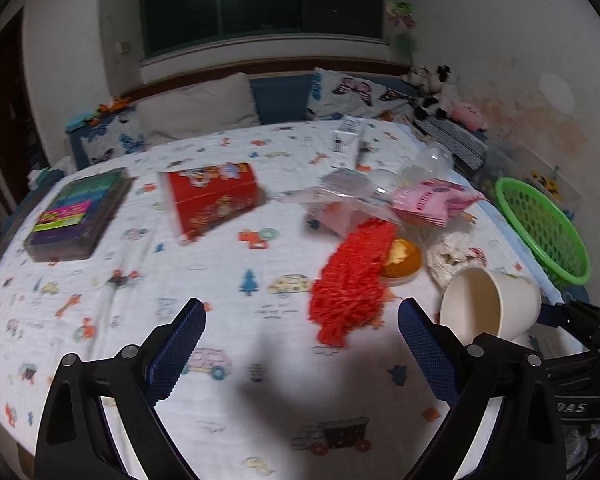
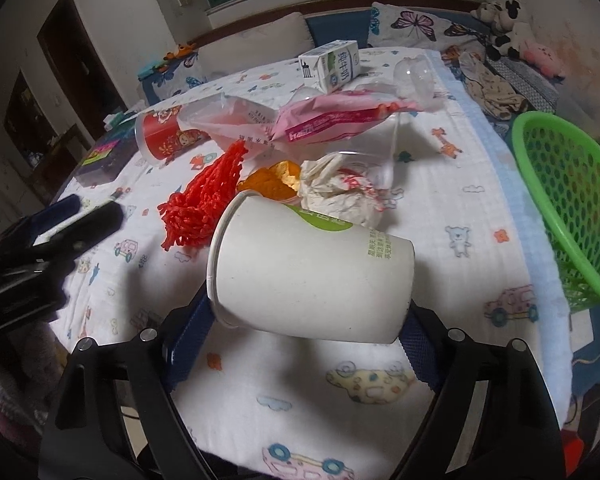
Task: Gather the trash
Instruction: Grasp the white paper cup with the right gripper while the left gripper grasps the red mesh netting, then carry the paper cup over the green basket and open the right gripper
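My right gripper [image 2: 306,316] is shut on a white paper cup [image 2: 308,276], held on its side above the bed; the cup also shows in the left wrist view [image 1: 490,304]. My left gripper [image 1: 300,320] is open and empty over the printed sheet. Trash lies ahead: a red net [image 1: 352,276] [image 2: 206,200], an orange peel [image 1: 402,258] [image 2: 276,180], a crumpled tissue [image 2: 336,192], pink wrappers [image 1: 428,200] [image 2: 332,120], a clear plastic bag [image 2: 228,120], a milk carton [image 2: 332,64] and a red cup [image 1: 212,198] [image 2: 160,136] on its side.
A green mesh basket [image 2: 572,208] [image 1: 540,228] stands off the bed's right edge. A dark box [image 1: 76,216] lies at the left of the bed. Pillows [image 1: 196,108] and soft toys [image 1: 436,88] line the headboard.
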`<action>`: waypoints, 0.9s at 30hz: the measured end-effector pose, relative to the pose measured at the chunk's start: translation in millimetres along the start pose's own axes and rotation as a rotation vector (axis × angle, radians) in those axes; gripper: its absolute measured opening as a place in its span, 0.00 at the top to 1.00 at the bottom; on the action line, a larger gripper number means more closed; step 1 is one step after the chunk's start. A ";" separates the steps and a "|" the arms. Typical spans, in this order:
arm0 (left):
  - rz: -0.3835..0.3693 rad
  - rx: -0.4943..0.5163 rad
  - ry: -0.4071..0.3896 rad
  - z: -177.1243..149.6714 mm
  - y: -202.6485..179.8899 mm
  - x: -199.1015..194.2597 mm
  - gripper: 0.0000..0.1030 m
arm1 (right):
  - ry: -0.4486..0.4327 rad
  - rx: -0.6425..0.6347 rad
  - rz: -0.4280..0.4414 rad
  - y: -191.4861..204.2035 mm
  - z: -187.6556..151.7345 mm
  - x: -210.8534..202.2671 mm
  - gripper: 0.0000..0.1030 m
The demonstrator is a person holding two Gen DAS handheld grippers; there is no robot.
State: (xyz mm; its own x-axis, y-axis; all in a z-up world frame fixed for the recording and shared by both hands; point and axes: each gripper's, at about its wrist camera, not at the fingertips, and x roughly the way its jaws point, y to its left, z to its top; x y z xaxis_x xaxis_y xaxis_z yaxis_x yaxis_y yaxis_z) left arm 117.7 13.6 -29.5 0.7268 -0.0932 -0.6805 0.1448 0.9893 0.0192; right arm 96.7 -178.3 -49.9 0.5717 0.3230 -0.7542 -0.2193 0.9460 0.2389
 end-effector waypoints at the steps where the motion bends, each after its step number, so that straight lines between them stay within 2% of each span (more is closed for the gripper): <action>1: -0.016 0.011 0.010 0.5 -3.7 4.4 0.15 | -0.004 -0.001 0.002 -1.1 -0.6 -3.4 0.19; 8: -0.069 0.043 0.071 6.4 -16.2 35.3 0.19 | -0.037 -0.001 0.002 -15.5 1.3 -31.1 0.19; 17: -0.068 0.060 0.152 7.1 -18.3 73.3 0.19 | -0.073 0.039 -0.017 -47.2 9.1 -57.7 0.19; 19: -0.065 0.056 0.157 6.3 -19.1 76.4 0.29 | -0.083 0.052 -0.030 -57.2 10.4 -63.3 0.19; 20: -0.069 0.050 0.163 5.1 -19.0 78.0 0.30 | -0.089 0.055 -0.041 -61.1 11.1 -65.7 0.18; 23: -0.084 0.030 0.172 3.8 -16.9 80.7 0.42 | -0.106 0.067 -0.077 -75.1 12.9 -72.9 0.19; 25: -0.095 0.027 0.171 3.5 -17.7 80.1 0.52 | -0.113 0.077 -0.101 -83.5 13.1 -76.1 0.18; 27: -0.093 0.026 0.158 3.0 -18.5 77.0 0.57 | -0.121 0.085 -0.122 -93.6 14.8 -79.7 0.18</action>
State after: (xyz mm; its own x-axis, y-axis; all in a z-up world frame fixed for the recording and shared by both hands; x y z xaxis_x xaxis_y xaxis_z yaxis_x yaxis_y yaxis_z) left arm 173.0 -12.2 -80.0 0.5951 -0.1632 -0.7869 0.2253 0.9738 -0.0316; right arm 83.4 -292.2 -3.0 0.6818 0.2018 -0.7032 -0.0774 0.9757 0.2050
